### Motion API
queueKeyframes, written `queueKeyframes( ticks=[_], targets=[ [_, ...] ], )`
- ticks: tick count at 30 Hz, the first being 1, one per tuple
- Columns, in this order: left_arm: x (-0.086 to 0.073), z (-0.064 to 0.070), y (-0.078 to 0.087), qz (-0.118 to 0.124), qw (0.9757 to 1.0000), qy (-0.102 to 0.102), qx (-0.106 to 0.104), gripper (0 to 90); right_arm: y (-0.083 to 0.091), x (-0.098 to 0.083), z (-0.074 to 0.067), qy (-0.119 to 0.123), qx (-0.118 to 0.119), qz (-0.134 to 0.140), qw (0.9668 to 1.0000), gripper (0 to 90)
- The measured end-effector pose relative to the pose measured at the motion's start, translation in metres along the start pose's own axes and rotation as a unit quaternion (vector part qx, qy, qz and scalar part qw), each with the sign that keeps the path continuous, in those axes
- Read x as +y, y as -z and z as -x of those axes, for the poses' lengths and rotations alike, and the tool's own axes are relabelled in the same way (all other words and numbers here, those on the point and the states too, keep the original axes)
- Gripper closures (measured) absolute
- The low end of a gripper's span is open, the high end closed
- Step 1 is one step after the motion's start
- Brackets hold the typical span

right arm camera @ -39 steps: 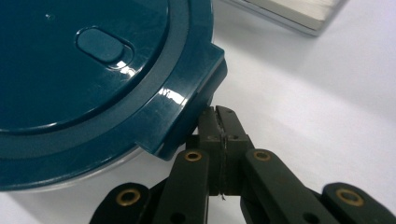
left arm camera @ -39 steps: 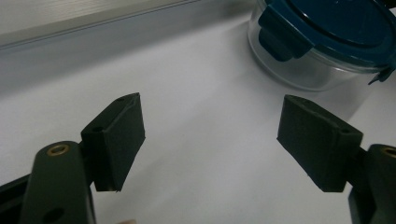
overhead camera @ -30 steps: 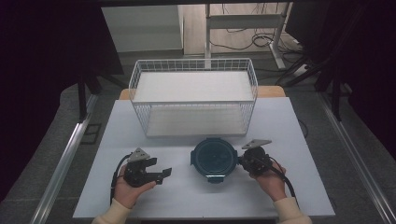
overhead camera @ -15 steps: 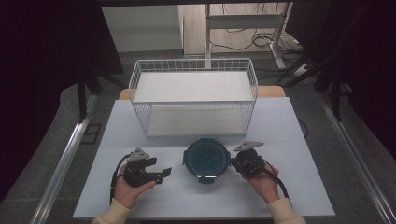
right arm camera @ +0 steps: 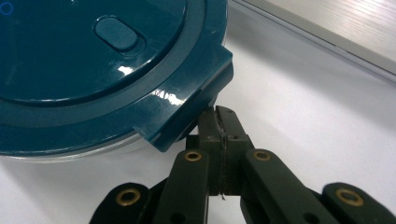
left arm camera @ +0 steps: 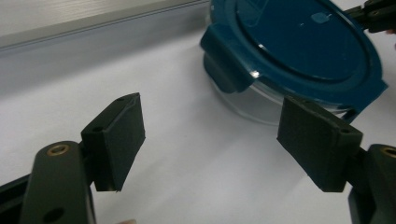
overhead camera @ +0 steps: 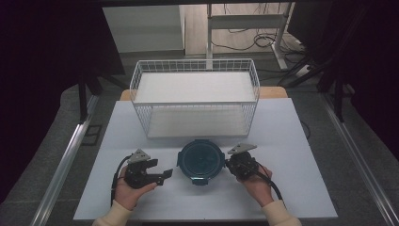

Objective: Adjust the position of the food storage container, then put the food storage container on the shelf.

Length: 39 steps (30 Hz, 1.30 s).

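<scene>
A round clear container with a dark teal clip-on lid sits on the white table, near the front. My right gripper is shut with nothing between its jaws. In the right gripper view its closed tips press against the container just under one of the lid's latch tabs. My left gripper rests on the table to the left of the container, pointing at it, a short gap away. In the left gripper view it stands open and empty, with the container ahead at the upper right.
A white wire basket stands empty at the back of the table, just behind the container. Bare tabletop lies to both sides and along the front edge. A metal rail runs beside the table's left side.
My right gripper has moved left, staying shut, and the container has slid left with it toward the left gripper. The left gripper has kept still.
</scene>
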<state>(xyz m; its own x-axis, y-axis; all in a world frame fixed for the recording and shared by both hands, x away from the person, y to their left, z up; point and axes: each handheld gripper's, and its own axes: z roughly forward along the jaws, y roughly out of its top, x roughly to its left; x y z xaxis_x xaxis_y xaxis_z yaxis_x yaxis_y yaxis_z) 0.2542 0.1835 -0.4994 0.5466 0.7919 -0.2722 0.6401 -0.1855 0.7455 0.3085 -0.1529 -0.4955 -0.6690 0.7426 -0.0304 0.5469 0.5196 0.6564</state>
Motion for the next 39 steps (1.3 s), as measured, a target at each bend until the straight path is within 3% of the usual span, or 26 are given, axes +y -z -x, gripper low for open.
queueKeyframes(
  ticks=[6, 9, 15, 17, 20, 24, 26, 30, 39],
  targets=[
    [0.001, -0.002, 0.003, 0.006, 1.0000, 0.004, -0.003, 22.2, -0.001, 0.001, 0.001, 0.000, 0.010, 0.008, 0.9999, 89.9],
    [0.001, -0.003, 0.005, 0.009, 0.9999, 0.005, -0.001, 22.1, 0.009, -0.001, 0.007, -0.010, 0.023, 0.028, 0.9993, 89.9],
    [0.001, -0.004, 0.006, 0.010, 0.9999, 0.007, 0.002, 22.2, 0.031, -0.009, 0.016, -0.034, 0.026, 0.066, 0.9970, 88.6],
    [0.001, -0.004, 0.006, 0.011, 0.9999, 0.007, 0.003, 22.2, 0.035, -0.015, 0.020, -0.040, 0.031, 0.072, 0.9961, 78.3],
    [0.001, -0.005, 0.005, 0.010, 0.9999, 0.009, 0.004, 22.2, 0.039, -0.022, 0.028, -0.072, 0.032, 0.087, 0.9931, 51.4],
    [0.001, -0.005, 0.006, 0.012, 0.9999, 0.010, 0.004, 22.2, 0.042, -0.026, 0.037, -0.118, 0.053, 0.105, 0.9861, 35.2],
    [0.001, -0.005, 0.007, 0.013, 0.9999, 0.009, 0.006, 22.2, 0.042, -0.026, 0.038, -0.126, 0.061, 0.110, 0.9840, 31.7],
    [0.002, -0.004, 0.009, 0.016, 0.9998, 0.007, 0.005, 22.1, 0.040, -0.025, 0.034, -0.125, 0.070, 0.106, 0.9840, 25.3],
    [0.004, -0.005, 0.009, 0.017, 0.9998, 0.012, 0.002, 21.8, 0.037, -0.026, 0.031, -0.137, 0.085, 0.093, 0.9825, 20.7]
  ],
)
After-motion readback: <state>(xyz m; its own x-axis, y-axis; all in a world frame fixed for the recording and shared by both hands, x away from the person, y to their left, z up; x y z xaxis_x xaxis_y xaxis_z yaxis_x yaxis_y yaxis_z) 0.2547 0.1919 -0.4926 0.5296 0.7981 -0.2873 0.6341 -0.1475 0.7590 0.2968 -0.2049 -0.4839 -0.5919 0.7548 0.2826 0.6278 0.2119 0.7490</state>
